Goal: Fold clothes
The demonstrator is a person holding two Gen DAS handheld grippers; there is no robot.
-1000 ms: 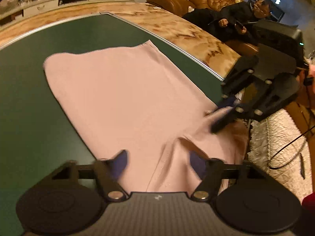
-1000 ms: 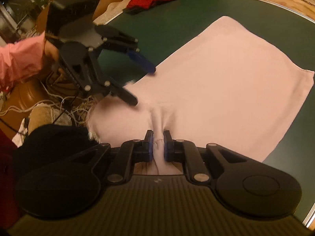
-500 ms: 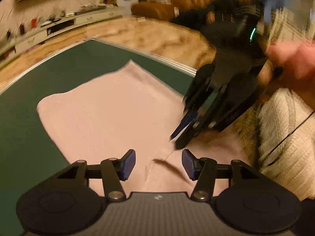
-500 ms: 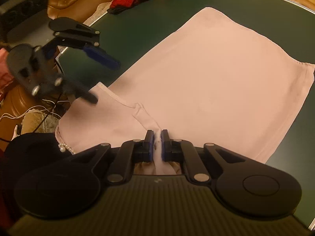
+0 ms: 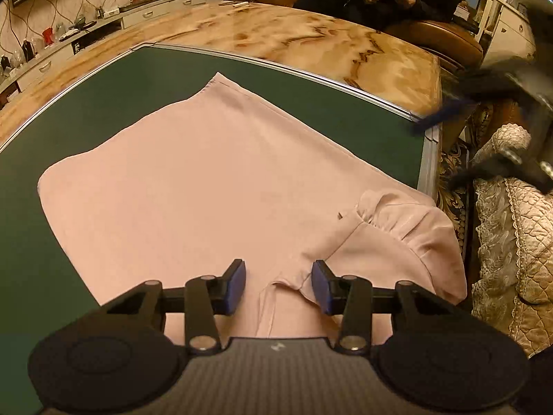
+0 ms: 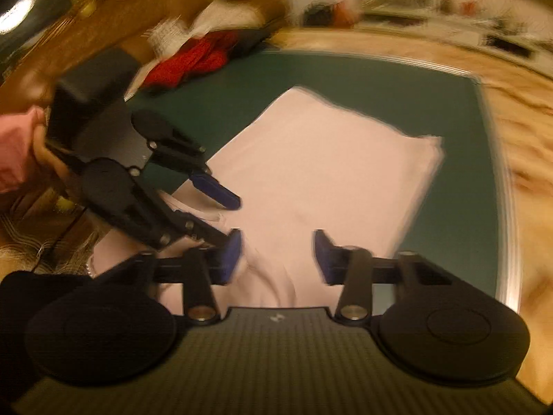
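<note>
Cloth is what I work with: a soft, thin, light pink shirt (image 5: 207, 180) lying flat on the dark green table (image 5: 86, 97). It will sag and slide. My left gripper (image 5: 278, 285) is closing over a bump, not squeezing it. My right gripper (image 6: 278, 256) is opening, holding nothing. I would pinch the puffy sleeve (image 5: 397, 228) at 3 o'clock.

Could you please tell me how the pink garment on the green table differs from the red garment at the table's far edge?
The pink garment is pale and spread mostly flat over the green table, while the red garment is dark red and bunched in a heap. The pink garment covers far more of the table; the red garment sits small at the far edge. Both are fabric, and neither claw grips either.
</note>
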